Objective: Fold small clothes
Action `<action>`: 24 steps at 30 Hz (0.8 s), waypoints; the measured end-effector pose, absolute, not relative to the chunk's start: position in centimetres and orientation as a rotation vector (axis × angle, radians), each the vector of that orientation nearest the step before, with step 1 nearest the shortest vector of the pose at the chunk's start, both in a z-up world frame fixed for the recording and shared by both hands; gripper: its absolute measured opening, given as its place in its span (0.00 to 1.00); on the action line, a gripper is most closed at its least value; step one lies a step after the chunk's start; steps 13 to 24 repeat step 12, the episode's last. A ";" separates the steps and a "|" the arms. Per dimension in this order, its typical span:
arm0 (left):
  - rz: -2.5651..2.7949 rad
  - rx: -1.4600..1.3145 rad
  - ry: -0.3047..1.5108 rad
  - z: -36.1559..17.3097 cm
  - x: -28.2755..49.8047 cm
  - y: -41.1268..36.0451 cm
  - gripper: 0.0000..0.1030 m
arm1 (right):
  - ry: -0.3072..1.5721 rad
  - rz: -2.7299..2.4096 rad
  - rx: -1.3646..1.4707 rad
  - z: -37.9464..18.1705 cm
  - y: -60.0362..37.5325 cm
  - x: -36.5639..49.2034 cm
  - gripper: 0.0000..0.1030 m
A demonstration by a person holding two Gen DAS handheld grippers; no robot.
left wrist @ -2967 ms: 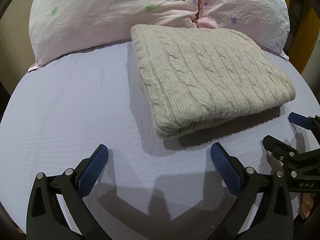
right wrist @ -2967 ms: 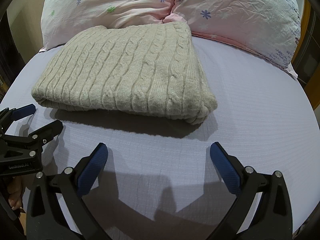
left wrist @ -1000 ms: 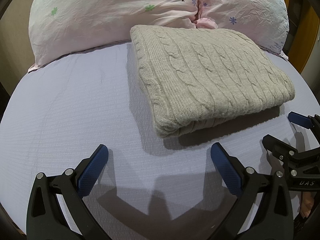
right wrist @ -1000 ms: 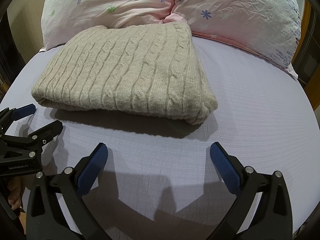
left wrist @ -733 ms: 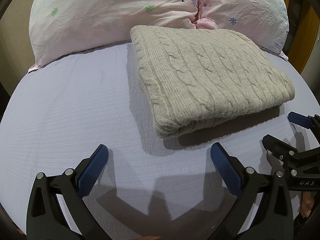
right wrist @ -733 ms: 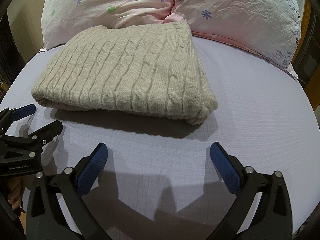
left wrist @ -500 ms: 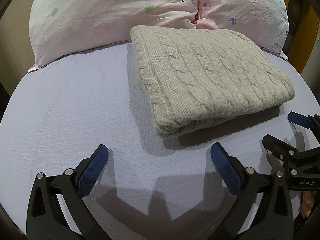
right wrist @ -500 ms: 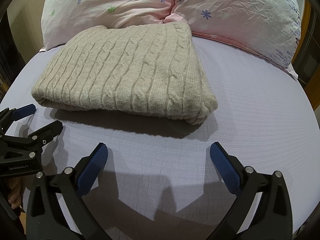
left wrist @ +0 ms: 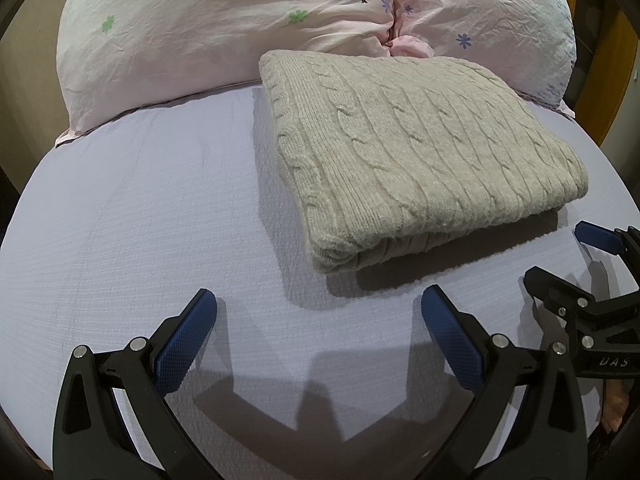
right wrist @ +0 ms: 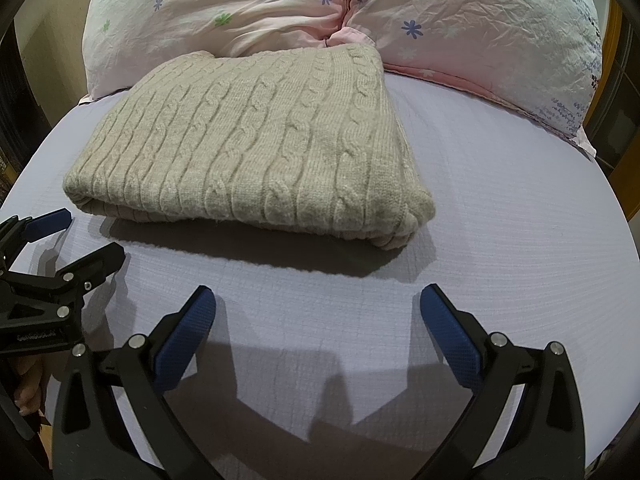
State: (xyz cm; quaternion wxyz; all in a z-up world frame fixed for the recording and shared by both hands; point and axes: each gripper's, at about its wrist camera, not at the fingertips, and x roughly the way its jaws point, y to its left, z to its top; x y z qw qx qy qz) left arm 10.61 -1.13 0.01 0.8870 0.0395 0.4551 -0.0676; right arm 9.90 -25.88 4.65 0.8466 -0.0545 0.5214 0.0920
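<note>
A beige cable-knit sweater point(left wrist: 412, 148) lies folded in a neat rectangle on the lilac bed sheet point(left wrist: 140, 216); it also shows in the right wrist view point(right wrist: 256, 144). My left gripper point(left wrist: 318, 312) is open and empty, just short of the sweater's near left corner. My right gripper point(right wrist: 318, 312) is open and empty, just short of the sweater's near right edge. Each gripper shows at the side of the other's view, the right one point(left wrist: 560, 256) and the left one point(right wrist: 88, 236), both apart from the sweater.
Two pale pink pillows point(left wrist: 224, 28) with flower and tree prints lean at the head of the bed, touching the sweater's far edge. A wooden bed frame point(left wrist: 616, 64) stands at the right. Bare sheet point(right wrist: 500, 184) lies on both sides of the sweater.
</note>
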 end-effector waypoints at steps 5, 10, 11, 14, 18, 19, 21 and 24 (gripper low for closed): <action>-0.139 0.082 0.945 0.0 10.5 -1.1 0.99 | 1.100 0.194 -0.115 4.6 -25.9 9.9 0.98; -0.138 0.080 0.943 -0.1 10.5 -1.0 0.99 | 1.100 0.194 -0.115 4.6 -25.9 9.9 0.98; -0.138 0.080 0.943 -0.1 10.5 -1.0 0.99 | 1.100 0.194 -0.115 4.6 -25.9 9.9 0.98; -0.138 0.081 0.943 -0.1 10.5 -1.0 0.99 | 1.100 0.194 -0.115 4.6 -25.9 9.9 0.98; -0.138 0.081 0.943 -0.1 10.5 -1.0 0.99 | 1.100 0.194 -0.115 4.6 -25.9 9.9 0.98; -0.138 0.081 0.943 -0.1 10.5 -1.0 0.99 | 1.100 0.194 -0.115 4.6 -25.9 9.9 0.98; -0.138 0.081 0.943 -0.1 10.5 -1.0 0.99 | 1.100 0.194 -0.115 4.6 -25.9 9.9 0.98; -0.138 0.081 0.943 -0.1 10.5 -1.0 0.99 | 1.100 0.194 -0.115 4.6 -25.9 9.9 0.98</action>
